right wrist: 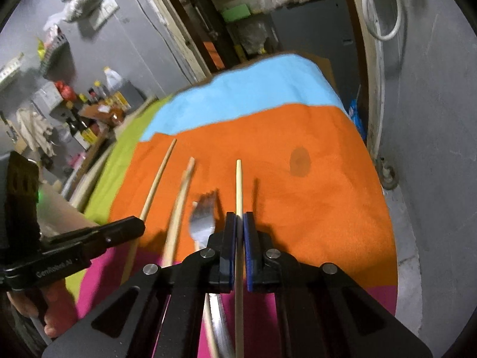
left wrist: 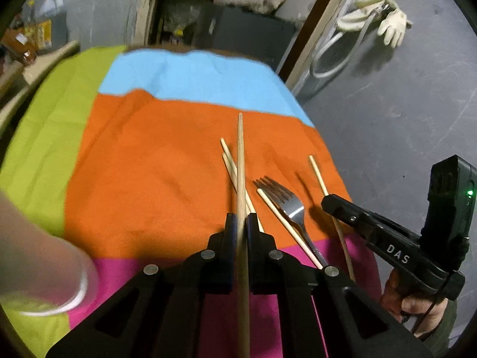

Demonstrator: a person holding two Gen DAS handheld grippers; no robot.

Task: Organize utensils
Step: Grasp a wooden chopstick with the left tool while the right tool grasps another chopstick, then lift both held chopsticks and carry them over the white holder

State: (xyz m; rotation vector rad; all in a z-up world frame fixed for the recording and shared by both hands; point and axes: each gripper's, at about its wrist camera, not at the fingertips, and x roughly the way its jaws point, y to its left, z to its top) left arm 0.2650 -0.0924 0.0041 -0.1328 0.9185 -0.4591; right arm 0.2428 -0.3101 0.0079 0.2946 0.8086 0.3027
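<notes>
My left gripper [left wrist: 241, 219] is shut on a wooden chopstick [left wrist: 240, 155] and holds it above the orange cloth, pointing away from me. My right gripper [right wrist: 239, 219] is shut on another pale chopstick [right wrist: 238, 185]. A metal fork [left wrist: 290, 205] lies on the cloth between the two grippers, with a chopstick [left wrist: 283, 223] across it and a pair of chopsticks [left wrist: 231, 164] to its left. The fork also shows in the right wrist view [right wrist: 202, 217], beside loose chopsticks [right wrist: 179, 205]. The right gripper shows from the side in the left wrist view [left wrist: 331, 203].
The table carries a cloth of orange [left wrist: 149, 164], blue [left wrist: 190, 74], green [left wrist: 50, 125] and pink [left wrist: 119, 277] patches. A pale translucent cup [left wrist: 44, 268] stands at the near left. Bottles and boxes [right wrist: 89, 104] crowd a shelf at left. The table edge drops to grey floor [left wrist: 402, 119] on the right.
</notes>
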